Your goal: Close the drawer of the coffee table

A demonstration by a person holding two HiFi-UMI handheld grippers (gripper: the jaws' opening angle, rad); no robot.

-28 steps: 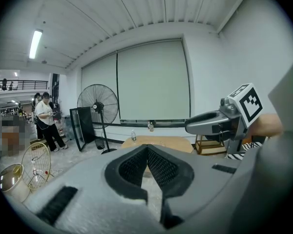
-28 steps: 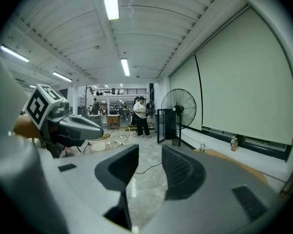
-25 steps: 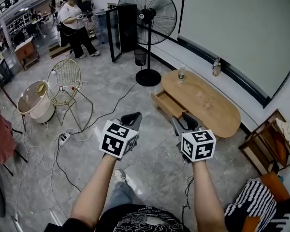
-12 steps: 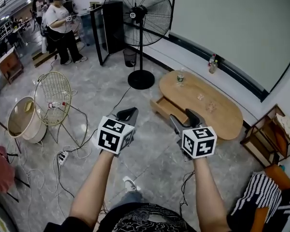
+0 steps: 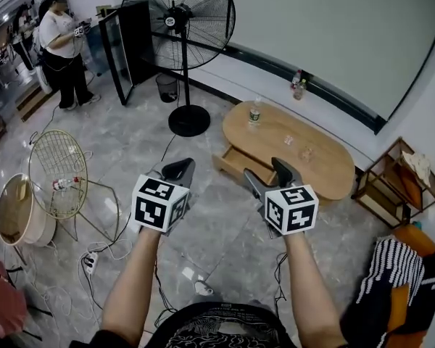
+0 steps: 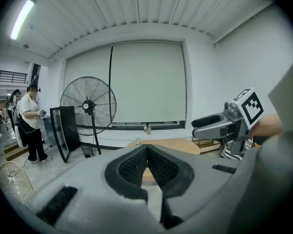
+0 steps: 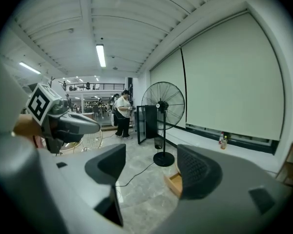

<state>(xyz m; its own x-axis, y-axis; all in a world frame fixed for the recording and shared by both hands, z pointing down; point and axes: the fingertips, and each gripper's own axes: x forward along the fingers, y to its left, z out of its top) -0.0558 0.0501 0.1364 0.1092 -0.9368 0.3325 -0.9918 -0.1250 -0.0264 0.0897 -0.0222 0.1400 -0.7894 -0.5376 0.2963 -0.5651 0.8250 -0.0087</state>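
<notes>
Jutting from the lower-left long edge of the coffee table [image 5: 326, 167], the drawer [image 5: 239, 164] stands open just right of the head view's centre. Its front edge faces bare grey floor [image 5: 217, 223]. One bottle [image 5: 254, 114] stands on the oval surface near its upper-left end. The right gripper [image 5: 265, 174] hovers just below the drawer in the frame, jaws opening with nothing between them. The left gripper [image 5: 178, 171] sits level with it further left, jaws pressed together and empty. In the right gripper view, bare floor stretches up to the drawer. A fan [image 5: 180, 20] stands at the upper left beyond the table, a wire chair [image 5: 55, 183] far left, and a shelf [image 5: 393, 188] by the right edge.
</notes>
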